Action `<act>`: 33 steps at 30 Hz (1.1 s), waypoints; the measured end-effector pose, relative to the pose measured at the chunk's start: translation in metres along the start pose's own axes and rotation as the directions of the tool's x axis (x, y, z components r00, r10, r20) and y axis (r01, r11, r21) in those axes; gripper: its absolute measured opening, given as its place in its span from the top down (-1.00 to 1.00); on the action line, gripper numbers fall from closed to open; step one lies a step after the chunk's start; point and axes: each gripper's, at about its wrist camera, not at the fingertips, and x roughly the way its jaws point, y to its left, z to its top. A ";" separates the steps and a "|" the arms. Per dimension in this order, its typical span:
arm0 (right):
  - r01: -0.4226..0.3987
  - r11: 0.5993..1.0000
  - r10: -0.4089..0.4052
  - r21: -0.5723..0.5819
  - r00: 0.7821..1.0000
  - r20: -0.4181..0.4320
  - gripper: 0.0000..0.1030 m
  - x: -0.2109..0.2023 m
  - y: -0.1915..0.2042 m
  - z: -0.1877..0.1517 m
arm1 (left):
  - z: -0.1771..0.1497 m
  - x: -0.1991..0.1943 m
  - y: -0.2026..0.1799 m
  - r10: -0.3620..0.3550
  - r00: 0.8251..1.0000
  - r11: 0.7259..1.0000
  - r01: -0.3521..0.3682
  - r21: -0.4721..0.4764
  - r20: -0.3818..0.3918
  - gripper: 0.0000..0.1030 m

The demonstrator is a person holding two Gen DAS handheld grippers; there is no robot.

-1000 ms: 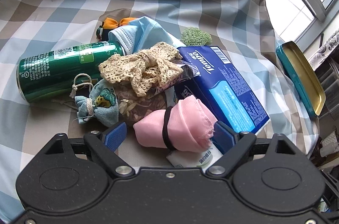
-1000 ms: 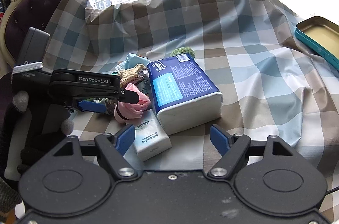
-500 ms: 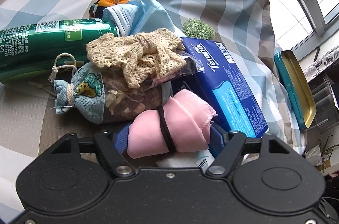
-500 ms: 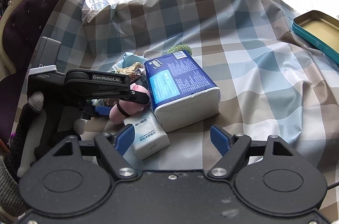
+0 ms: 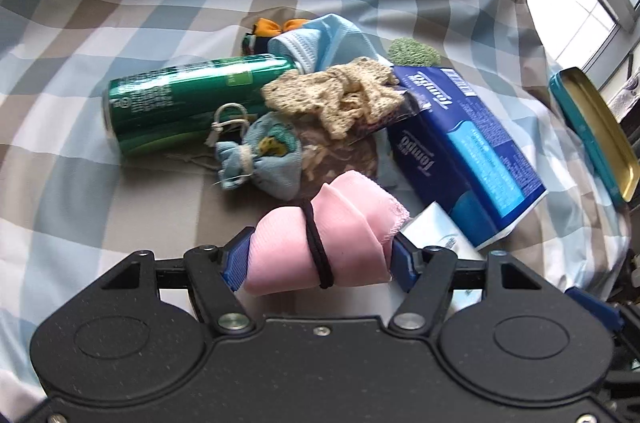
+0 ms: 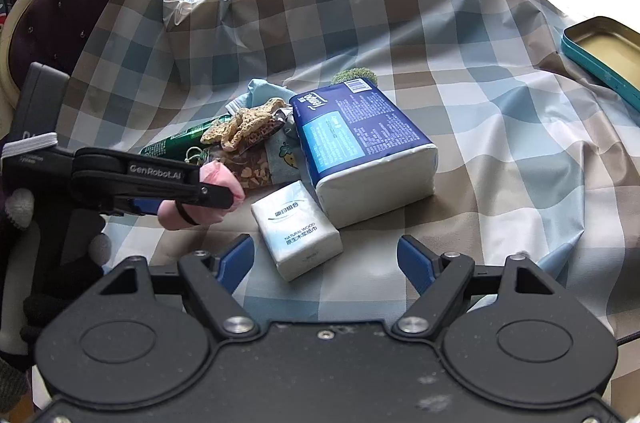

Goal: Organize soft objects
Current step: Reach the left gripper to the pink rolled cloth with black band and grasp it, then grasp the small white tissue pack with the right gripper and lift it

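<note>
One soft ribbed pink cloth roll (image 5: 320, 243), black-banded, between closing left claw (image 5: 316, 259).

left wrist: close, angled down on pile | right wrist: farther back | shared: blue tissue pack (image 5: 472, 139) (image 6: 360, 143)

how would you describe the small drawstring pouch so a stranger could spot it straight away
On the checked cloth, find the green can lying on its side. The drawstring pouch sits just in front of the can, against a clear snack bag. It is the only pale blue cloth sack tied with string, with a yellow cartoon print.
</note>
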 end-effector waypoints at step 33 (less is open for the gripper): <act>0.016 0.982 -0.040 -0.190 0.992 -0.123 -0.55 0.062 0.077 -0.011 | -0.037 -0.009 0.064 0.194 0.981 0.981 -0.194 0.021 0.016 -0.43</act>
